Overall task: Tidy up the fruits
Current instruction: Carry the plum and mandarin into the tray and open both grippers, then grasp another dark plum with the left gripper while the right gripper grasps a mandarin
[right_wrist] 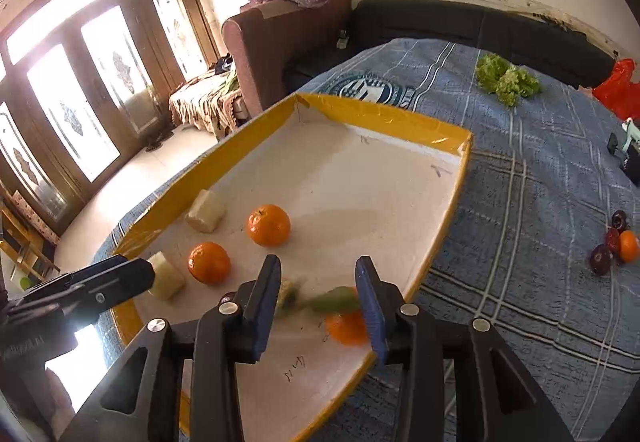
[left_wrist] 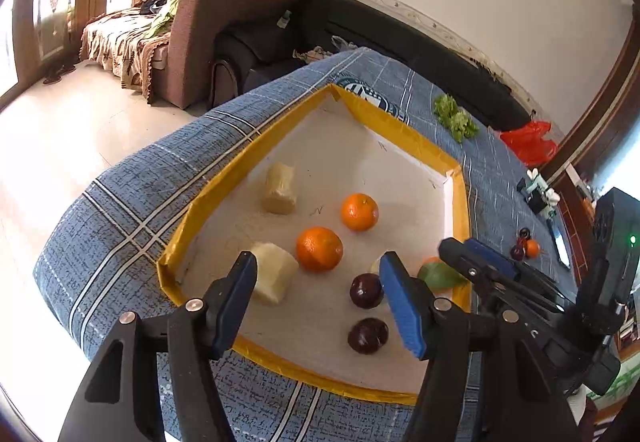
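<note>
A white tray with a yellow rim [left_wrist: 404, 130] [right_wrist: 384, 114] lies on a blue plaid cloth. In it are two oranges [left_wrist: 319, 249] [left_wrist: 359, 211], two pale yellow blocks [left_wrist: 280, 189] [left_wrist: 274, 278] and two dark plums [left_wrist: 366, 291] [left_wrist: 368, 335]. My left gripper [left_wrist: 320, 296] is open and empty above the tray's near side. My right gripper [right_wrist: 318, 300] is open above the tray's right edge. Between its fingers, blurred, are a green fruit [right_wrist: 336, 300], a pale piece [right_wrist: 289, 294] and an orange [right_wrist: 346, 327] below it.
On the cloth right of the tray lie several plums [right_wrist: 600, 259] and a small orange [right_wrist: 628, 245]. Lettuce [right_wrist: 508, 79] lies at the far side, with a red bag [right_wrist: 618, 86] beyond. Sofas stand behind the table.
</note>
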Available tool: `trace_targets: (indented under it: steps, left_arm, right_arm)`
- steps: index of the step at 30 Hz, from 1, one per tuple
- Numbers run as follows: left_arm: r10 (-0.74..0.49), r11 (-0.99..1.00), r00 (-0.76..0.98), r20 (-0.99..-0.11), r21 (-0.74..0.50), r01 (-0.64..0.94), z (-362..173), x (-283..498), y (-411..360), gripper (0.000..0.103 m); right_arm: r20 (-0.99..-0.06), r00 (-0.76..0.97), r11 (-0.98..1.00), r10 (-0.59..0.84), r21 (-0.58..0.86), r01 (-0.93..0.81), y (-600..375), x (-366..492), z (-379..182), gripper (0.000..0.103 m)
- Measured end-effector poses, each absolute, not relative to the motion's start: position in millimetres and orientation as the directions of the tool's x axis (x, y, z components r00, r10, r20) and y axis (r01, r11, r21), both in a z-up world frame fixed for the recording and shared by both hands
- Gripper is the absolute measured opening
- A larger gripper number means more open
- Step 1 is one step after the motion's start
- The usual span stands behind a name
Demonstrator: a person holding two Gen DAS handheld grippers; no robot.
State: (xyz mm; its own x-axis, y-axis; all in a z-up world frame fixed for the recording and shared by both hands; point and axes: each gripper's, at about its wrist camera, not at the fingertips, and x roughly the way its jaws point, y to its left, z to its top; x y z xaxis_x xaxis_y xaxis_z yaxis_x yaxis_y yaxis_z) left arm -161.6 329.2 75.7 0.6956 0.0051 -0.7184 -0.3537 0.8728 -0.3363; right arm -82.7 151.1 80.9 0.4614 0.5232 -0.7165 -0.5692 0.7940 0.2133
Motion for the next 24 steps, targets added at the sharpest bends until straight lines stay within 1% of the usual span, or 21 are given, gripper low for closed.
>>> trace_targets:
  steps: [1,3,6,10,16,18,21,24]
  left_arm:
    - [0.003,0.870,0.701,-0.713,-0.344,-0.354,78.7,-163.2,328.6,0.065]
    - [-0.005,0.871,0.709,-0.705,-0.351,-0.343,83.5,-165.6,324.2,0.067]
    - [-0.018,0.887,0.715,-0.699,-0.342,-0.311,89.4,-164.4,310.1,0.068]
    - [-0.055,0.913,0.712,-0.700,-0.323,-0.248,93.4,-158.6,283.0,0.068]
    - [-0.124,0.946,0.706,-0.698,-0.297,-0.128,102.9,-141.0,230.3,0.069]
    - [-0.169,0.951,0.694,-0.700,-0.300,-0.072,105.2,-128.4,209.6,0.071]
    - [-0.231,0.951,0.665,-0.710,-0.310,-0.001,106.6,-108.3,180.7,0.071]
    - [-0.259,0.951,0.642,-0.722,-0.307,0.040,108.3,-91.1,158.4,0.071]
  right_arm:
    - [-0.709,0.474,0.799,0.522,0.213,-0.562,144.5,-83.6,84.6,0.049]
    - [-0.699,0.495,0.812,0.516,0.214,-0.543,129.7,-85.3,89.9,0.052]
    - [-0.690,0.529,0.837,0.494,0.212,-0.505,99.4,-85.6,95.3,0.052]
    - [-0.686,0.584,0.887,0.434,0.211,-0.411,41.7,-79.0,97.8,0.052]
    - [-0.704,0.658,0.964,0.267,0.186,-0.193,-70.3,-63.7,95.0,0.052]
    - [-0.708,0.672,0.975,0.216,0.194,-0.110,-107.5,-57.4,93.5,0.052]
    - [-0.709,0.679,0.974,0.189,0.222,-0.039,-141.4,-43.8,91.5,0.052]
    - [-0.711,0.673,0.967,0.203,0.256,-0.022,-153.1,-22.6,86.5,0.052]
